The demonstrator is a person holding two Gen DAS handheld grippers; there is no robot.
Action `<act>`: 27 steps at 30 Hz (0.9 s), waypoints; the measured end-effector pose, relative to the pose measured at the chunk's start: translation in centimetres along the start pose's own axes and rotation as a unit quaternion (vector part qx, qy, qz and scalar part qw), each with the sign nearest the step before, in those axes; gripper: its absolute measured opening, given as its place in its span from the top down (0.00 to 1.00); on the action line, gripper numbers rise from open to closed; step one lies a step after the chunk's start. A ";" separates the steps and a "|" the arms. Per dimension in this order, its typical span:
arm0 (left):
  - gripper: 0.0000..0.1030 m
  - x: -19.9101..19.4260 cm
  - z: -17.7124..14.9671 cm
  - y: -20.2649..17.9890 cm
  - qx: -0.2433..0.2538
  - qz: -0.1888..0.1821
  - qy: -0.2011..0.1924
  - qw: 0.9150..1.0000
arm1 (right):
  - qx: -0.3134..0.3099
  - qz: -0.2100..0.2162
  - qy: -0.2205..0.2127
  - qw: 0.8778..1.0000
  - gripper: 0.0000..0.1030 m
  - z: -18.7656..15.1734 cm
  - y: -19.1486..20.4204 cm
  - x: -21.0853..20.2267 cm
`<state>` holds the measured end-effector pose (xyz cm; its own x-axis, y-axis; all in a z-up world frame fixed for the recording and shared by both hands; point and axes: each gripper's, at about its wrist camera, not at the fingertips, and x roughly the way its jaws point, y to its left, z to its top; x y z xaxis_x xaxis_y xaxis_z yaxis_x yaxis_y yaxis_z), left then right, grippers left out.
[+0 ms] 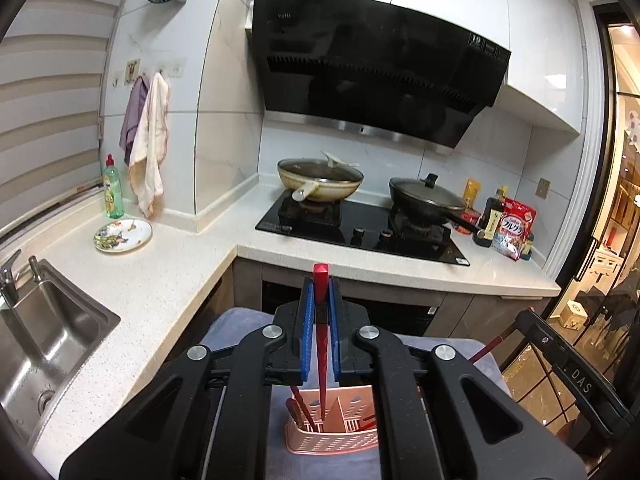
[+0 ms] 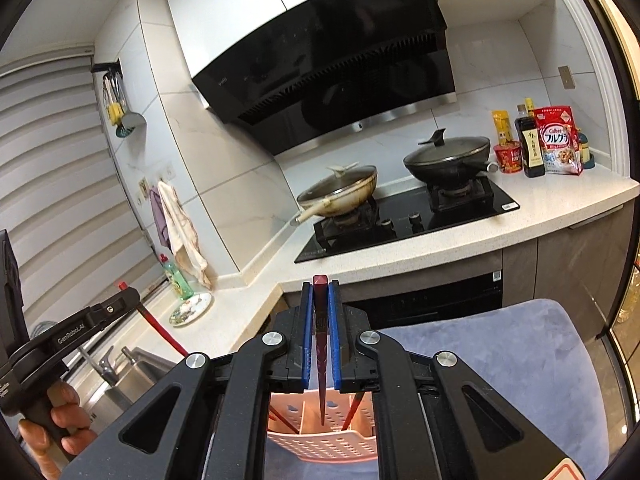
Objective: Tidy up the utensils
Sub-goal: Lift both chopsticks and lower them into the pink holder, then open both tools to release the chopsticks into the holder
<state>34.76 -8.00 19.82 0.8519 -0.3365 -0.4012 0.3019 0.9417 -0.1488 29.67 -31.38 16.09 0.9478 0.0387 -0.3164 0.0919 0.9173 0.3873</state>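
Note:
A pink slotted utensil holder (image 1: pixel 332 436) stands on a blue-grey padded seat (image 1: pixel 236 328), low in both wrist views; it also shows in the right wrist view (image 2: pixel 320 440). My left gripper (image 1: pixel 321 284) is shut on a red chopstick (image 1: pixel 321 344) that points down into the holder. My right gripper (image 2: pixel 320 286) is shut on a dark red chopstick (image 2: pixel 321 360), its tip over a middle compartment. Other red chopsticks (image 1: pixel 300 406) stand in the holder. The left gripper with its chopstick also shows at the left of the right wrist view (image 2: pixel 124 288).
White L-shaped counter (image 1: pixel 168 280) with a steel sink (image 1: pixel 44 340), a patterned plate (image 1: pixel 123 234) and a green soap bottle (image 1: pixel 113 188). Black hob (image 1: pixel 360 232) carries two lidded pans. Bottles and a cereal bag (image 1: pixel 512 228) stand at the right.

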 end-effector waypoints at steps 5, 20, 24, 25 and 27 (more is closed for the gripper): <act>0.93 2.7 -2.1 0.4 0.002 0.002 0.027 1.000 | -0.003 -0.005 0.029 1.000 0.93 -2.1 -0.6 2.4; 0.91 4.4 -4.7 0.6 0.000 0.016 0.056 0.998 | -0.011 -0.016 0.070 0.997 0.86 -4.6 -1.0 4.7; 0.82 3.1 -4.3 0.9 -0.008 0.018 0.050 0.999 | -0.009 -0.012 0.058 0.998 0.85 -4.0 -0.8 3.0; 0.80 2.6 -4.1 1.0 -0.010 0.019 0.046 0.999 | -0.008 -0.010 0.054 0.998 0.82 -3.9 -0.7 2.3; 0.77 1.6 -4.0 1.2 -0.010 0.020 0.041 0.999 | -0.009 -0.003 0.049 0.999 0.80 -3.5 -0.5 1.1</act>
<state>34.77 -7.43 15.43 0.8249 -0.2995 -0.4795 0.2596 0.9541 -0.1494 29.54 -30.43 12.48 0.9126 0.0704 -0.4027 0.0919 0.9245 0.3699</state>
